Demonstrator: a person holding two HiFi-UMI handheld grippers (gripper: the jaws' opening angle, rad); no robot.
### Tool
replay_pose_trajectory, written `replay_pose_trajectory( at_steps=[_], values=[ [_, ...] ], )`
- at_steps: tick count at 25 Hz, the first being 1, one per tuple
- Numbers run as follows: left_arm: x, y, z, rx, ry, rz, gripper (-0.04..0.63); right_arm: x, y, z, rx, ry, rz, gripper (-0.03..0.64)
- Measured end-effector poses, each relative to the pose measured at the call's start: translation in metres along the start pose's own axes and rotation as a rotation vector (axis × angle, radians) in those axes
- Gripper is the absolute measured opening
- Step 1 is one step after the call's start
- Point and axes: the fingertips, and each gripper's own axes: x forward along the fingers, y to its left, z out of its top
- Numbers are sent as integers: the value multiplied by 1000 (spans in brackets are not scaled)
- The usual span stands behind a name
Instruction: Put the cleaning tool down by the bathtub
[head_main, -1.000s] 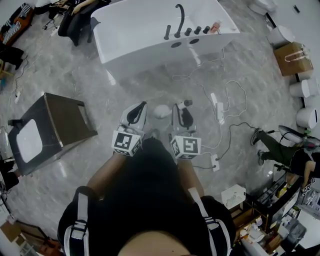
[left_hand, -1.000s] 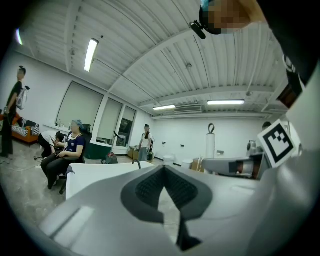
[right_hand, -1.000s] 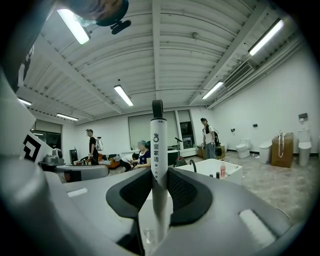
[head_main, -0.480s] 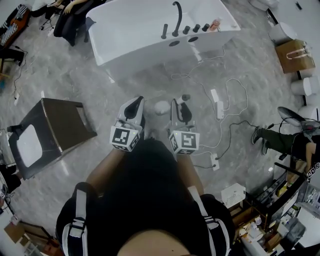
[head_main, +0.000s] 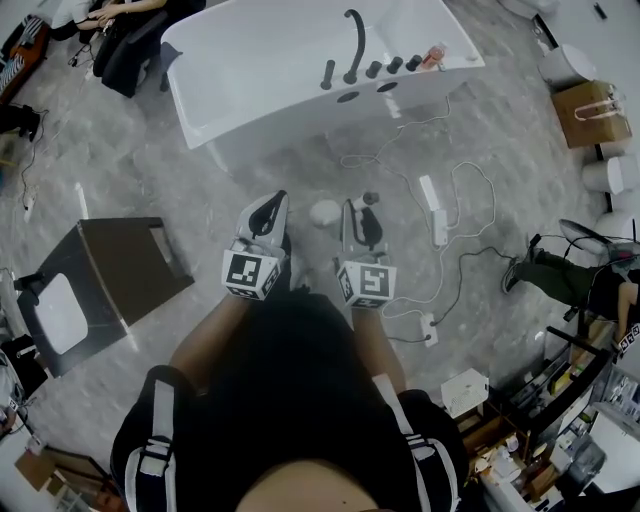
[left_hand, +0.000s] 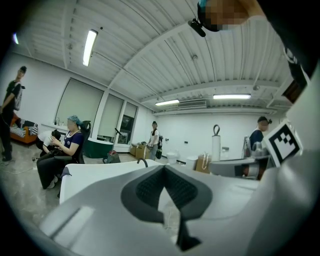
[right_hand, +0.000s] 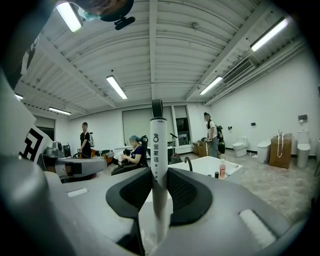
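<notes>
The cleaning tool has a slim white handle with a black top and stands upright between the pads of my right gripper, which is shut on it. From the head view its dark top shows just beyond my right gripper. A white rounded part shows between the two grippers. My left gripper is shut and holds nothing; it sits beside the right one. The white bathtub with its black faucet lies ahead across the grey floor, also in the right gripper view.
A dark stand with a white top sits on the floor to the left. White cables and a power strip trail to the right of the grippers. A person's legs, a paper bag and toilets are at the far right.
Both grippers have been carried forward across the floor toward the bathtub, side by side. The tool stays in the right gripper. The dark stand has slid back and left in the picture.
</notes>
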Motion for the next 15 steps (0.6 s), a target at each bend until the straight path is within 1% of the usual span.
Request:
replay_pose_trajectory(
  at_steps=[3,7,11,15],
  values=[
    [18,15,-4,-1,11,0,8,22,-5,-3,0,6,-10,98],
    [40,36,-19,-16,26,0,8,51,-12,-17,-5,22,-28,98],
    [56,49,-42,-46,54,5,8,74,-19,-39,-5,61,-43,98],
    [75,61,-62,-54,71,2,8,95,-26,-60,-4,85,-55,98]
  ],
)
